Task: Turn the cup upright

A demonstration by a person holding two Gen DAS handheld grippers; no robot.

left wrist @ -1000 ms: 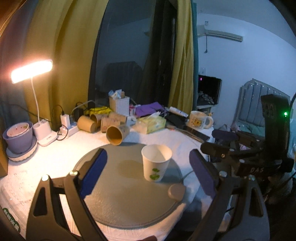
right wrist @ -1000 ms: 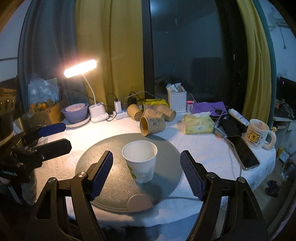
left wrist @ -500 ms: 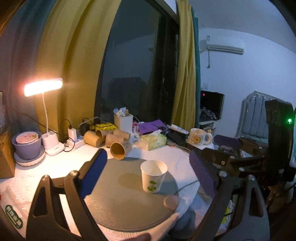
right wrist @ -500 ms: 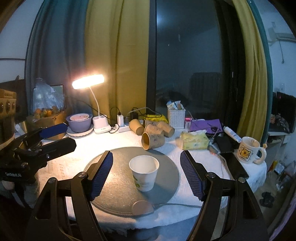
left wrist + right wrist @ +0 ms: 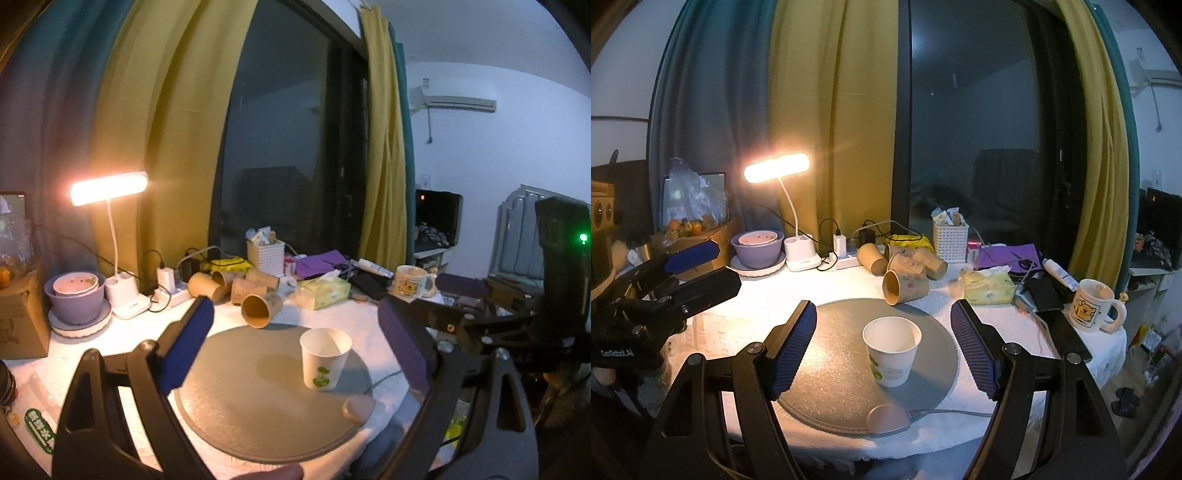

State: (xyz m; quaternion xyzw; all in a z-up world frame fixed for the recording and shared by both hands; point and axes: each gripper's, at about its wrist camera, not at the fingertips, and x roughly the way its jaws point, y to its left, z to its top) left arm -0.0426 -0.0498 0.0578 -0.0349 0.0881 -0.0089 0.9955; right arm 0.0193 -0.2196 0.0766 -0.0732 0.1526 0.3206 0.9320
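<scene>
Cup (image 5: 892, 350) upright on grey mat (image 5: 834, 354), ahead between right gripper (image 5: 882, 347) jaws, untouched. Both grippers have pulled back and up since a second ago; left gripper (image 5: 295, 350) jaws also wide, empty. Flip looks finished.

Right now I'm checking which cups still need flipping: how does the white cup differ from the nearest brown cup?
The white cup stands upright on the grey mat; the brown cup lies on its side at the mat's far edge. White has green leaf prints; brown is kraft-coloured. Both are empty paper cups.
</scene>
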